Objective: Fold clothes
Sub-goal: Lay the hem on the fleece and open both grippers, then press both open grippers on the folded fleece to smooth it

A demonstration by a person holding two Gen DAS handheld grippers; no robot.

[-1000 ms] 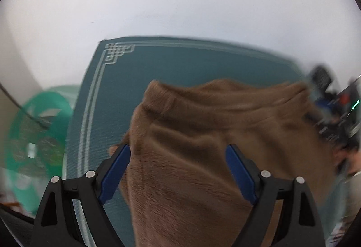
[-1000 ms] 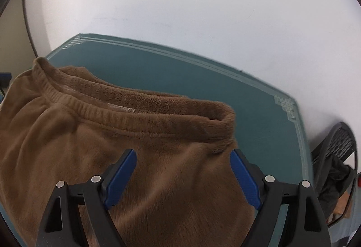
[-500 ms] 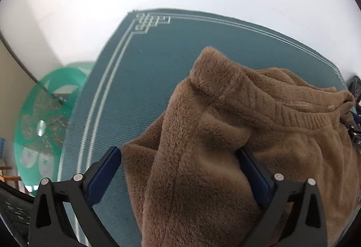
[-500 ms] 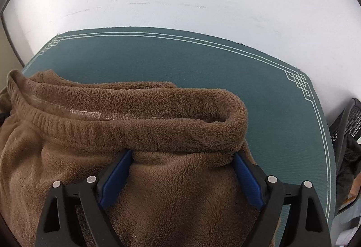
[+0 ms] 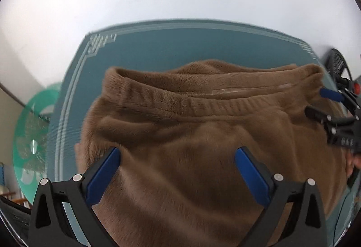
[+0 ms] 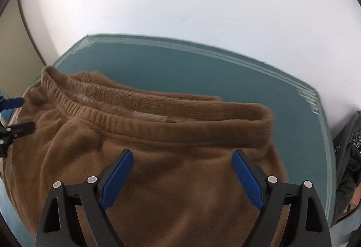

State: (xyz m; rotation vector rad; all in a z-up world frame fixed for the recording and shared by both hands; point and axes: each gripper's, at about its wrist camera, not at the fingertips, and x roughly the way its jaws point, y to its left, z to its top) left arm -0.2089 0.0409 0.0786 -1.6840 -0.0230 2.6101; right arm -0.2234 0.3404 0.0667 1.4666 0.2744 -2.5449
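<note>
A brown fleece garment [image 5: 180,134] with a ribbed waistband [image 5: 203,107] lies spread on a teal mat [image 5: 180,48]. My left gripper [image 5: 178,154] hovers over the cloth just below the waistband, jaws wide open and gripping nothing. At that view's right edge my right gripper [image 5: 320,102] stands by the waistband's right end. From the right wrist, the same garment [image 6: 90,145] fills the lower half of the view, its waistband [image 6: 180,131] running across. The right gripper [image 6: 182,156] is open above the cloth near its right corner. The left gripper [image 6: 18,115] shows at the far left.
A round green glass table [image 5: 33,140] stands left of the mat. A black mesh object [image 5: 338,64] and dark cloth [image 6: 352,156] sit off the mat's right edge. A white wall lies behind. Bare mat [image 6: 203,73] stretches beyond the waistband.
The left view has slid from the garment's left corner to over its middle, and the left jaws stand wider. The waistband now lies stretched out flatter. The right view shifted slightly.
</note>
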